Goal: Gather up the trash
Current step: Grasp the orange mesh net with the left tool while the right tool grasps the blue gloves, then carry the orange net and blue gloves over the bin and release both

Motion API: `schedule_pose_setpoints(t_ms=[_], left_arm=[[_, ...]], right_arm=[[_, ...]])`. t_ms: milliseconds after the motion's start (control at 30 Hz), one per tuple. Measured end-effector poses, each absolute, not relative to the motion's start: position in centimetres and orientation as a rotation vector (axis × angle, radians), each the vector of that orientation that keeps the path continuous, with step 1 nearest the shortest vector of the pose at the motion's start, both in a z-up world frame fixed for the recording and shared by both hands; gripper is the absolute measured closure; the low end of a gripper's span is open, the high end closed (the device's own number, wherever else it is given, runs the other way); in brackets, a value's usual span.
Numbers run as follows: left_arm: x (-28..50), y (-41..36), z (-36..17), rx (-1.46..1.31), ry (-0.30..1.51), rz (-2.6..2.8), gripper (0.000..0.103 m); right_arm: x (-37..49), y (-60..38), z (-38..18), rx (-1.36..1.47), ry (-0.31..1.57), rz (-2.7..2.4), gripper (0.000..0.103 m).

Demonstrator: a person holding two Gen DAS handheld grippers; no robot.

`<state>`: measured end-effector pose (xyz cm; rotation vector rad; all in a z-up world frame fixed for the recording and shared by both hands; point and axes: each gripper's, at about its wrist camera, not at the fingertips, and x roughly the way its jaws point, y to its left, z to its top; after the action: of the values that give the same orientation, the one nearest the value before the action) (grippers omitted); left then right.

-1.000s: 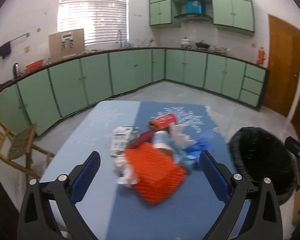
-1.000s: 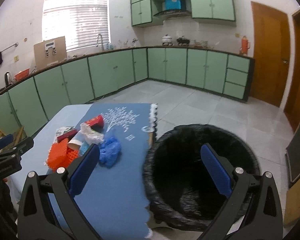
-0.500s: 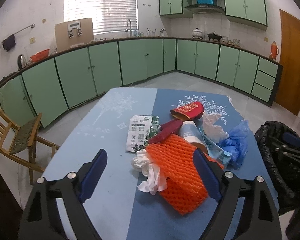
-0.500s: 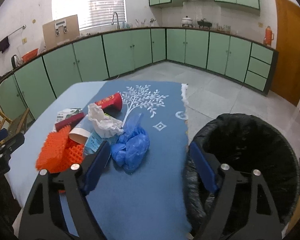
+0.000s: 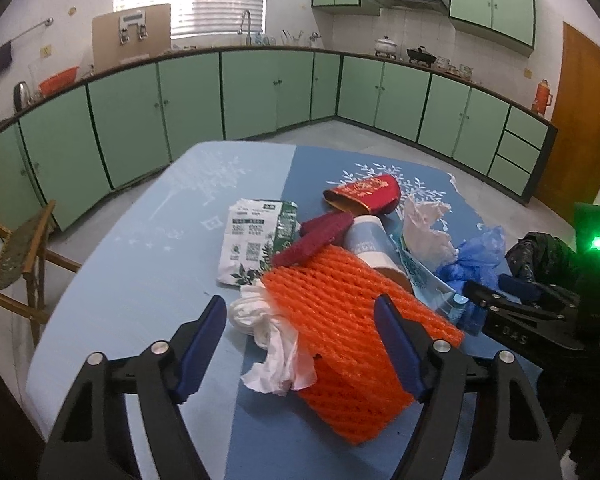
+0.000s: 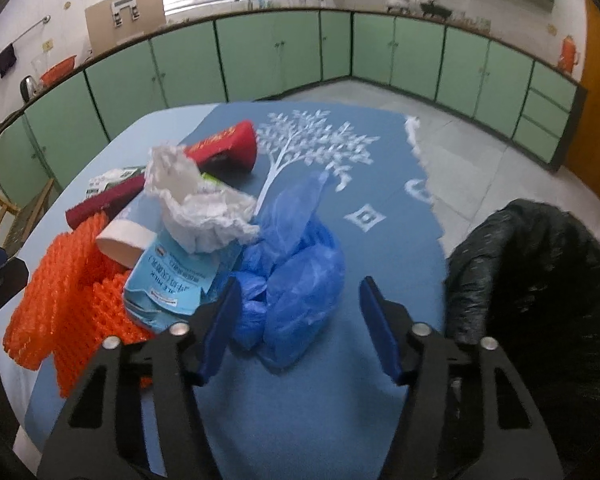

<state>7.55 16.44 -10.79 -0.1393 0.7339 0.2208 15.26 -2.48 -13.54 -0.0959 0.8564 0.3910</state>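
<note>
A pile of trash lies on the blue table (image 5: 140, 280). My left gripper (image 5: 300, 344) hangs low over its near end, its jaws closing, with a white tissue (image 5: 272, 336) and an orange foam net (image 5: 352, 332) between the fingers; the pads are not pressing on them. My right gripper (image 6: 300, 320) straddles the near part of a crumpled blue plastic bag (image 6: 296, 268), its jaws also closing with no firm squeeze visible. Further back lie a paper cup (image 5: 372, 244), a red packet (image 5: 364, 196), crumpled white paper (image 6: 196, 204) and a light blue pouch (image 6: 176, 276).
A black-lined trash bin (image 6: 540, 280) stands just off the table's right edge. A green and white packet (image 5: 256, 236) lies left of the pile. A wooden chair (image 5: 16, 256) stands at the table's left. Green cabinets (image 5: 260, 92) line the far walls.
Both grippers came down toward the pile and their jaws narrowed. The right one swung left from over the bin to the blue bag. The left one closed in on the tissue and net.
</note>
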Motion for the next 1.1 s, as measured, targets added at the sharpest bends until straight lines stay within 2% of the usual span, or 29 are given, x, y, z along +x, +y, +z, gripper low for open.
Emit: schedule_pose_setpoints(t_ms=[67, 133, 167, 300, 333, 400, 433, 500, 567, 667, 700, 1100], left_arm=[[7.7, 16.3, -11.0, -0.147, 0.743, 0.208, 0.028], [7.9, 16.1, -11.3, -0.156, 0.754, 0.191, 0.027], [8.1, 15.9, -11.5, -0.159, 0.763, 0.183, 0.027], [8.6, 15.4, -12.0, -0.175, 0.784, 0.165, 0.028], [8.7, 15.3, -12.1, -0.177, 0.788, 0.161, 0.032], [8.9, 15.0, -12.3, -0.174, 0.805, 0.151, 0.059], [9.0, 15.0, -12.4, -0.175, 0.812, 0.146, 0.064], [8.9, 14.9, -12.7, -0.189, 0.814, 0.125, 0.083], [8.8, 14.8, -12.7, -0.191, 0.808, 0.119, 0.091], [8.6, 14.6, -12.3, -0.176, 0.789, 0.120, 0.097], [8.5, 14.6, -12.1, -0.177, 0.782, 0.117, 0.101], [7.3, 14.2, -7.7, -0.160, 0.670, 0.097, 0.102]], right_arm=[[15.2, -2.3, -13.6, -0.091, 0.855, 0.420, 0.059], [15.2, -2.4, -13.3, -0.100, 0.844, 0.428, 0.074], [15.2, -2.6, -13.2, -0.093, 0.846, 0.436, 0.078], [15.1, -3.9, -12.6, -0.060, 0.847, 0.438, 0.079], [14.9, -4.1, -12.3, -0.065, 0.838, 0.435, 0.079], [14.6, -4.3, -11.8, -0.065, 0.823, 0.438, 0.079], [14.4, -4.5, -11.5, -0.066, 0.815, 0.440, 0.079], [14.0, -4.5, -11.0, -0.078, 0.801, 0.441, 0.079], [13.5, -4.6, -10.6, -0.093, 0.786, 0.442, 0.079], [13.0, -4.9, -10.0, -0.083, 0.772, 0.448, 0.079], [12.8, -5.1, -9.7, -0.078, 0.766, 0.448, 0.079], [11.1, -7.5, -4.8, -0.039, 0.663, 0.439, 0.079]])
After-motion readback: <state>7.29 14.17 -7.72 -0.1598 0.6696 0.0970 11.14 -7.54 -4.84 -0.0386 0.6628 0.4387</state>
